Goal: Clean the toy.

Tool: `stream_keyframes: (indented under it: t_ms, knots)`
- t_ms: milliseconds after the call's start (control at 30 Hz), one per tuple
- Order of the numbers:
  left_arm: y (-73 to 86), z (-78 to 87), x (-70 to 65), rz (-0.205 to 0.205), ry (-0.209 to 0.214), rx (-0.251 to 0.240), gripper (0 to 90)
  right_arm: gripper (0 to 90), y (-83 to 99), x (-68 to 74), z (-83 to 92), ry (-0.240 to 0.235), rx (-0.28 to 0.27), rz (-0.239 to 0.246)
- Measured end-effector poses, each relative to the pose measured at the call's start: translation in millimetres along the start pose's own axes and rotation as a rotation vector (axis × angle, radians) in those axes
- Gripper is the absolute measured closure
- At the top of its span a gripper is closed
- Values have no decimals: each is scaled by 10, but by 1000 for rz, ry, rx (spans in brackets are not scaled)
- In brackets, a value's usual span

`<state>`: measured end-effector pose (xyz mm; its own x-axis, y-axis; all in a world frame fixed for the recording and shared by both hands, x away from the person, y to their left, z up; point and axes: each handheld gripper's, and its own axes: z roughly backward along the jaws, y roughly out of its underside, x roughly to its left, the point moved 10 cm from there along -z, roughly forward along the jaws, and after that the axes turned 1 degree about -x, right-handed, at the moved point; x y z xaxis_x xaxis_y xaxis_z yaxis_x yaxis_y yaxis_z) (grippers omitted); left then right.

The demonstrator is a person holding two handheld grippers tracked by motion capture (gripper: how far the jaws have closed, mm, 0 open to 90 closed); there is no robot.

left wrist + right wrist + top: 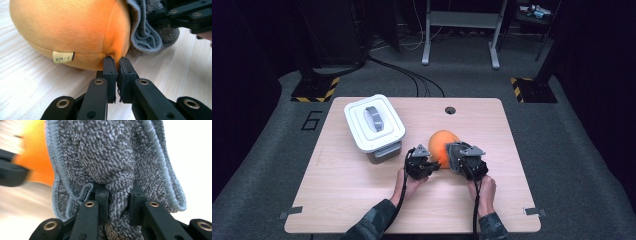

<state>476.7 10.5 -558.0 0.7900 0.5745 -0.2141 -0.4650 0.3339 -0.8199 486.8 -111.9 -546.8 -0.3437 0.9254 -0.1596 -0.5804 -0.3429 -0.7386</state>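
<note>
We hold the orange plush (75, 32) just right of the bin (374, 122): left gripper (116, 62) pinches a fold of its fabric, right gripper (117, 195) clamps a bunched grey cloth (112, 157) against its side. Wiping seems underway. Next: steady the plush, drag the cloth across it.

lab, hazard-striped stand bases (314, 91), floor cables (412, 77)

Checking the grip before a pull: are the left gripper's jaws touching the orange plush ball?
Touching. The left gripper view shows the left gripper pinching a fold of the orange plush ball between its closed jaws.
</note>
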Motion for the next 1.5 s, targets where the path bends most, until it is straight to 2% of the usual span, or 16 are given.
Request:
stream_keyframes:
  t_ms: [133, 233, 300, 367, 433, 500, 700, 833, 967, 1067, 1233, 1333, 1400, 1433, 1467, 1500]
  knots:
    - [2, -3, 8, -1, 1, 2, 855, 742, 59, -140, -27, 23, 33, -20]
    - [-7, 0, 18, 7, -4, 0, 855, 741, -9, -122, 56, 12, -5, -23]
    - [-2, 2, 24, 9, -3, 2, 855, 741, -86, -17, 156, -3, -38, -15]
    - [-2, 0, 15, -1, 0, 5, 854, 741, -170, 145, 235, -40, -73, 35]
    - [0, 0, 17, -5, -3, 8, 855, 741, -225, 315, 260, -54, -84, 83]
    - [9, 2, 23, 6, -4, 7, 855, 743, -225, 402, 197, -40, -70, 99]
    - [16, 3, 3, -3, 3, 10, 856, 749, -114, 272, 69, -30, -39, 83]
    - [12, -1, 8, -1, 9, 7, 856, 748, -25, 107, -1, -2, -6, 38]
    - [13, -17, -6, 5, 11, 8, 855, 743, 35, -6, -25, 2, 20, 17]
    - [13, -14, 5, 7, 13, 9, 854, 740, -24, 18, 68, -10, -13, 7]
    - [31, -12, 15, 12, 11, 12, 852, 739, -168, 246, 207, -63, -74, 58]
    - [44, -10, 30, 14, 7, 11, 853, 740, -165, 292, 152, -60, -65, 77]
    - [52, -8, 23, 12, 13, 17, 853, 742, -140, 277, 112, -53, -59, 56]
    - [52, -9, 19, 8, 12, 19, 854, 744, -119, 254, 101, -53, -52, 71]
    - [50, -13, 16, 1, 12, 18, 854, 744, -111, 243, 83, -44, -55, 59]
    - [50, -16, 8, 5, 14, 18, 853, 745, -91, 216, 69, -41, -47, 70]
